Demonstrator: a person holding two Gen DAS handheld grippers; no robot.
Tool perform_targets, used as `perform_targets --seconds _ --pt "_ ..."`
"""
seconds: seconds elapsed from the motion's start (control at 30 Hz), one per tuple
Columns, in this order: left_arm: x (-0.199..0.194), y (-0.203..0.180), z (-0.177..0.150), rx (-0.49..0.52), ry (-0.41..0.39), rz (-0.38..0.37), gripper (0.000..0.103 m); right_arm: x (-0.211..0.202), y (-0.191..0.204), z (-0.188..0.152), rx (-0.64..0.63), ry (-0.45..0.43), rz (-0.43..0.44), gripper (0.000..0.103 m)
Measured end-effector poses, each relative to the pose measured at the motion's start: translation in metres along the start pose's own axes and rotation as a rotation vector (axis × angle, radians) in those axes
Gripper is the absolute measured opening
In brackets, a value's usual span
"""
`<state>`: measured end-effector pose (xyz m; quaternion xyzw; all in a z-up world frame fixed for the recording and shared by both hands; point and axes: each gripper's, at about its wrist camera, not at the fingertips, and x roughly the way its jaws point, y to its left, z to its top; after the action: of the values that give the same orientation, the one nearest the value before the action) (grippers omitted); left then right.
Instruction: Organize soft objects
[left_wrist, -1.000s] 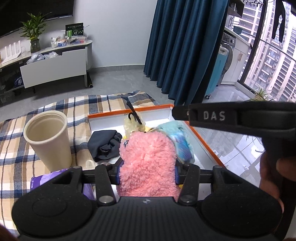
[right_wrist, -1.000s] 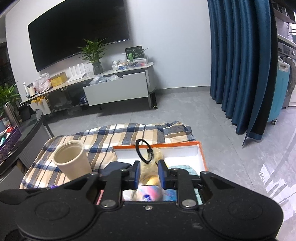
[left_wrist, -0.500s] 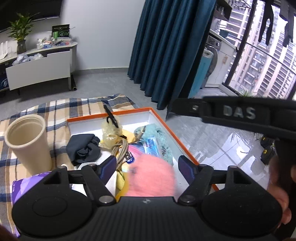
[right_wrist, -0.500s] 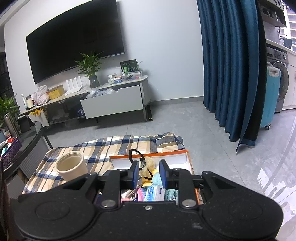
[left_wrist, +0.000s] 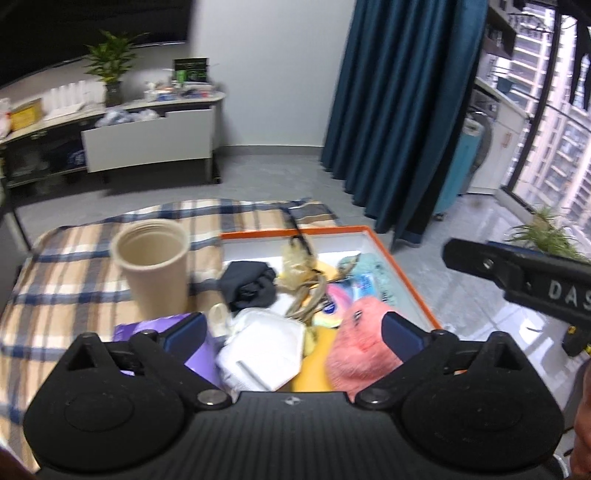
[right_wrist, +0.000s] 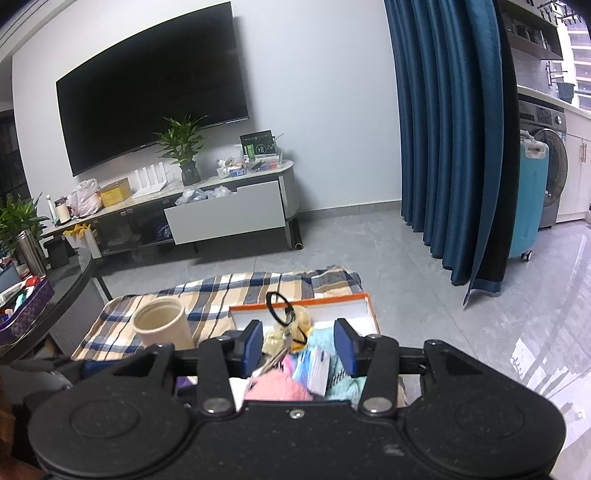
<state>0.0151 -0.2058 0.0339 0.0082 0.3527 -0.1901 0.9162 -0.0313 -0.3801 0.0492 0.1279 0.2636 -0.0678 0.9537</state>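
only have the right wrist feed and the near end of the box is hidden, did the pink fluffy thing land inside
Observer: Yes, the pink plush lies inside the orange-rimmed box, at its near right corner.
Operator: left gripper let go?
Observer: The left gripper has its jaws opening wide, and neither pad touches the plush.
Operator: what's beside it
Observer: A white mask lies to its left, with something yellow between them.
Operator: anything outside the box
Observer: A purple pack sits on the plaid cloth below the beige cup.

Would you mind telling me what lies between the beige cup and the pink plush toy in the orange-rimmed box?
In the left wrist view, a white mask lies between the beige cup and the pink plush toy.
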Motion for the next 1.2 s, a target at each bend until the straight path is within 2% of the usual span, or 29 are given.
perform_targets --seconds 0.2,0.5,0.83,1.2 --pt "-0.014 0.0 -0.011 -0.013 0.01 0.082 0.103 -0.014 0.003 -0.014 -0.008 0.018 0.005 0.067" --pt "-0.021 -0.009 -0.037 -0.002 0.052 0.162 0.103 -0.029 0.002 -0.048 -0.013 0.079 -0.029 0.069" --pt "-0.021 -0.016 -0.056 0.004 0.09 0.166 0.103 -0.031 -0.007 -0.076 0.014 0.141 -0.039 0.07" --pt "-0.016 -0.02 -0.06 -0.004 0.116 0.158 0.103 -0.026 -0.012 -0.079 0.026 0.159 -0.033 0.07"
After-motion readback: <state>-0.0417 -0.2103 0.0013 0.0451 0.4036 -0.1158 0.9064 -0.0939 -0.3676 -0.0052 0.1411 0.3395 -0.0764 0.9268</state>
